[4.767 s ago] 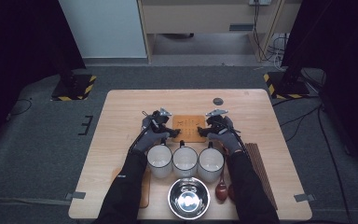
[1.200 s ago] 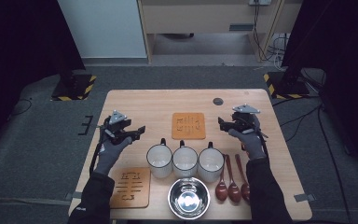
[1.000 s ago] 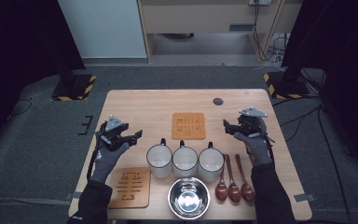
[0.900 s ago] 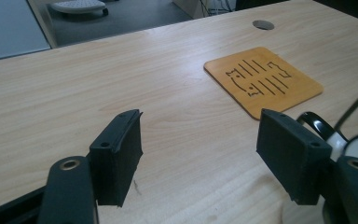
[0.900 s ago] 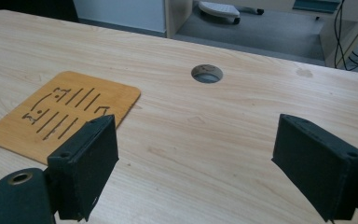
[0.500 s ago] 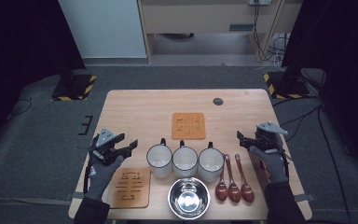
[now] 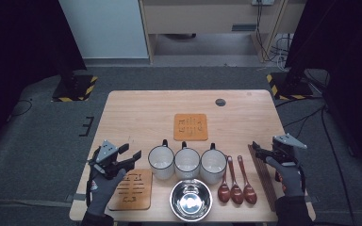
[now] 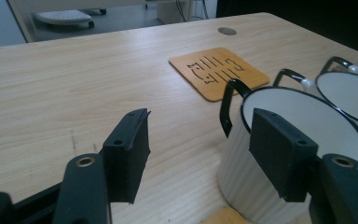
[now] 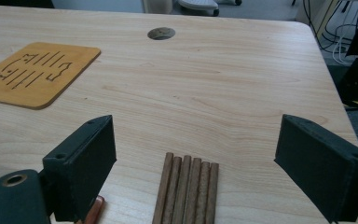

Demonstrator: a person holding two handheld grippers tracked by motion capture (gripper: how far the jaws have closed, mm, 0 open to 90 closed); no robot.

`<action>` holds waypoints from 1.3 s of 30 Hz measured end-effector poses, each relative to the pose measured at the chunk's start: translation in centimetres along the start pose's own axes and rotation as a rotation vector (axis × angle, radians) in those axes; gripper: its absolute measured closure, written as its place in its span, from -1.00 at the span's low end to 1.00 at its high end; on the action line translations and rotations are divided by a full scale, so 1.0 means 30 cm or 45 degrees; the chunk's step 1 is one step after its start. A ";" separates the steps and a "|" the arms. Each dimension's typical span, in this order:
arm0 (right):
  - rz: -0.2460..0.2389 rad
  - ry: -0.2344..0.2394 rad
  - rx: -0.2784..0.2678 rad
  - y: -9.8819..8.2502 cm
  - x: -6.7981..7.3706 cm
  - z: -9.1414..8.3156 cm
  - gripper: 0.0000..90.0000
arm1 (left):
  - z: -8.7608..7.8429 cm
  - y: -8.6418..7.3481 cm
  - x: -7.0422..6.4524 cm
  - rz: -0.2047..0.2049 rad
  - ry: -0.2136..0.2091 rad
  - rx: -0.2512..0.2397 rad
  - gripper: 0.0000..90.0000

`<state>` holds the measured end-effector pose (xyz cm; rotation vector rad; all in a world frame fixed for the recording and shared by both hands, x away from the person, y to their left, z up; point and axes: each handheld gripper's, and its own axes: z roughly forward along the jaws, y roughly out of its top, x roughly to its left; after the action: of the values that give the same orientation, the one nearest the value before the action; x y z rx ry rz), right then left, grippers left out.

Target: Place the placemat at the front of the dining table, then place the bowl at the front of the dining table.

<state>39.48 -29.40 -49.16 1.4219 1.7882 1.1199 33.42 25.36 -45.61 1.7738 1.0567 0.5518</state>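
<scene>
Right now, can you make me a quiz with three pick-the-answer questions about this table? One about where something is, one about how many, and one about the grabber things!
1. Where are the wooden sticks?
A. Inside the metal bowl
B. On the table's right side, beside the spoons
C. On a coaster

2. How many white mugs stand in the row?
A. Two
B. Three
C. Five

3. How are the right gripper's jaws?
A. Open with nothing held
B. Shut on a spoon
C. Shut on a mug

Answers:
1. B: the sticks lie flat right of the three spoons.
2. B: a left mug, middle mug and right mug stand side by side.
3. A: the right gripper has wide-apart jaws above the sticks, touching nothing.
</scene>
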 end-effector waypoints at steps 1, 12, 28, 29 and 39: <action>0.001 -0.006 -0.003 0.000 -0.002 -0.002 -0.73 | -0.004 -0.002 -0.005 0.010 -0.006 0.008 -0.18; -0.026 -0.028 0.035 -0.020 -0.011 -0.001 -0.75 | -0.029 -0.008 -0.058 0.062 -0.061 0.027 -0.17; -0.016 -0.056 0.072 -0.048 -0.037 0.006 -0.76 | -0.040 -0.076 -0.128 0.090 -0.153 0.120 -0.15; -0.014 -0.055 0.075 -0.050 -0.039 0.008 -0.76 | -0.042 -0.078 -0.136 0.096 -0.161 0.122 -0.15; -0.008 -0.068 0.102 -0.068 -0.061 0.016 -0.77 | -0.007 -0.107 -0.187 0.104 -0.226 0.178 -0.13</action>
<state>39.39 -31.20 -51.29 1.4777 1.8166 1.0081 29.02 21.23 -47.92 1.9565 0.9212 0.3689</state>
